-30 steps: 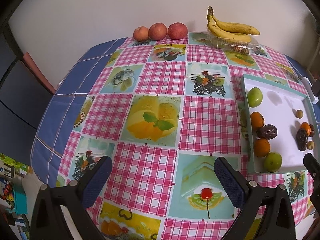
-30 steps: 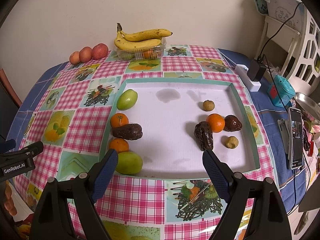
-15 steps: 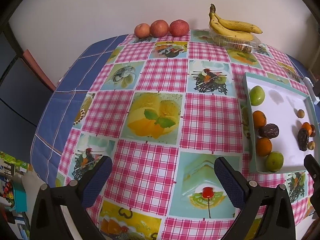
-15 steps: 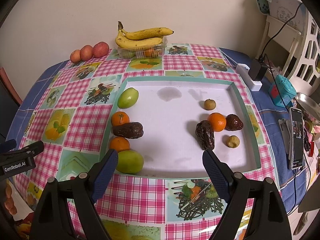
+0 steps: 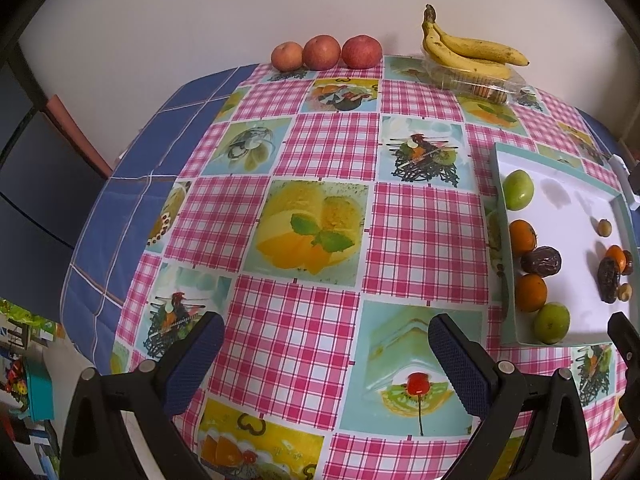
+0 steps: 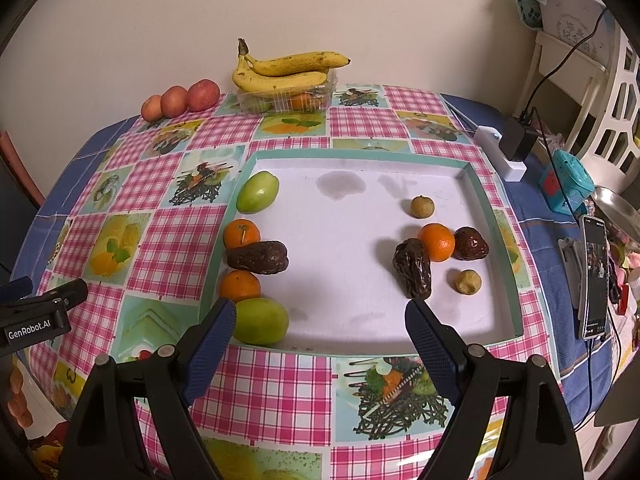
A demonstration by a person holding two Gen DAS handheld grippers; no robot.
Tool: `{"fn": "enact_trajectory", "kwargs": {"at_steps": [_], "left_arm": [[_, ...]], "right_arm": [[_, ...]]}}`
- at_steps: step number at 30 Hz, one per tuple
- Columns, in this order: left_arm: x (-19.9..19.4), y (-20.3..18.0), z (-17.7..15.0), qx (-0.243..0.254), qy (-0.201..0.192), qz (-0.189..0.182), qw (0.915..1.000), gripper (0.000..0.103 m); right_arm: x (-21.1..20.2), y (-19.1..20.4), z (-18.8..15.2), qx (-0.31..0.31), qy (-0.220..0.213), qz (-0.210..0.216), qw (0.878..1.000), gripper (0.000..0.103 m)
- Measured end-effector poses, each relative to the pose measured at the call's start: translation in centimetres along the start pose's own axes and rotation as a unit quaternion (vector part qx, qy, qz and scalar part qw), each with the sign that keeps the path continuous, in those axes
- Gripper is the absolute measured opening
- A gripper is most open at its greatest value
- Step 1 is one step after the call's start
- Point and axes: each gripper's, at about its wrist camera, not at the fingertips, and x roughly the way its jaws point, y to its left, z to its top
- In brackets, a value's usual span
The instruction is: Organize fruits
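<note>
left claw (image 5: 326,350) spread wide, empty, above checked surface (image 5: 424,232) | tray (image 5: 505,280) of fruit at right | bananas (image 5: 468,50), apples (image 5: 326,53) by wall

A plain cream wall (image 6: 360,8) fills the upper half of both views. Below it stands a table covered with a pink-checked cloth (image 5: 328,332) printed with dessert panels over a blue cloth (image 5: 132,196). At the upper right, a white openwork chair (image 6: 600,92) stands beside the table. At the left edge, a dark panel (image 5: 36,184) and a reddish strip (image 5: 76,136) adjoin the wall.
</note>
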Motion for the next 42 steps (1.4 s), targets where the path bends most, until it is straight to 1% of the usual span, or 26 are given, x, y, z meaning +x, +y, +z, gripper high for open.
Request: {"fn": "enact_trajectory", "kwargs": {"at_steps": [31, 42], "left_arm": [[0.17, 0.32, -0.11, -0.004, 0.003, -0.001, 1.0000, 0.103], [-0.29, 0.28, -0.21, -0.013, -0.005, 0.004, 0.9999, 0.103]], "right_arm": [[0.10, -0.17, -0.09, 0.001, 0.001, 0.000, 1.000, 0.087], [0.12, -0.67, 0.02, 0.008, 0.004, 0.000, 1.000, 0.087]]}}
